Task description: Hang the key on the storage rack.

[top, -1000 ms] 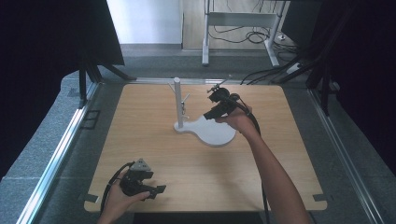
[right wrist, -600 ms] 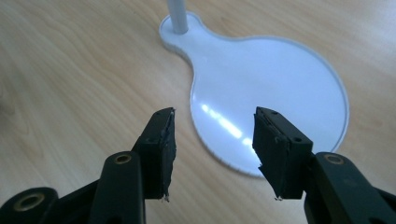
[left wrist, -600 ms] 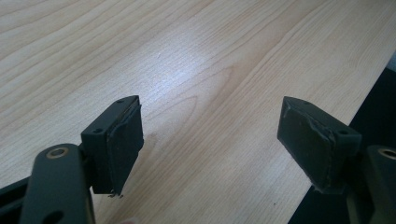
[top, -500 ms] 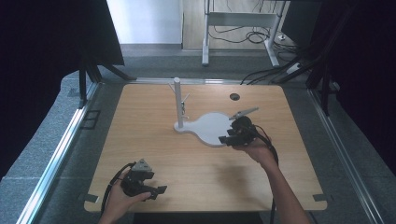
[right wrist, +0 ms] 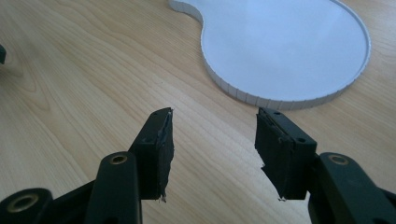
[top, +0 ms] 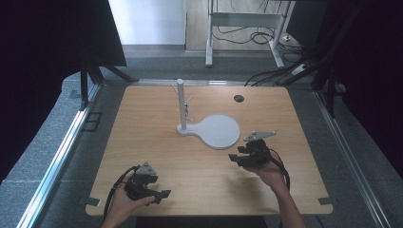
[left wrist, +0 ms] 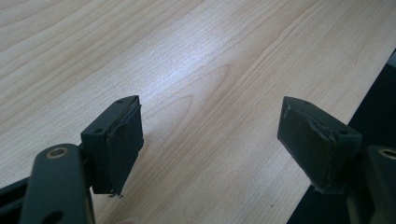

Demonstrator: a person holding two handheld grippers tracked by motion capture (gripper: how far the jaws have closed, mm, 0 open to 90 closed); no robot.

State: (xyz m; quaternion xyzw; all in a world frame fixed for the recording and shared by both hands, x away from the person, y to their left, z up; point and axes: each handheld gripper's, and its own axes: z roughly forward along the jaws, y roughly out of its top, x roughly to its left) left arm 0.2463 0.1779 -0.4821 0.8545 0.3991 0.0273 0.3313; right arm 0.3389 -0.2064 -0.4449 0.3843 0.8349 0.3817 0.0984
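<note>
Both grippers empty, jaws apart: left gripper low near the wooden table's front edge, right gripper just beside the white stand's round plate, not touching.

A light wooden bench carries a white flat stand base with a round plate end near its middle. A white upright post rises from the left end of that base. A small dark round hole sits in the benchtop behind and to the right of the plate. The right gripper lies just in front of the plate, apart from it. The left gripper is at the bench's near edge, well to the left. Behind the bench, on the floor, stands a white metal frame with cables beneath it.
</note>
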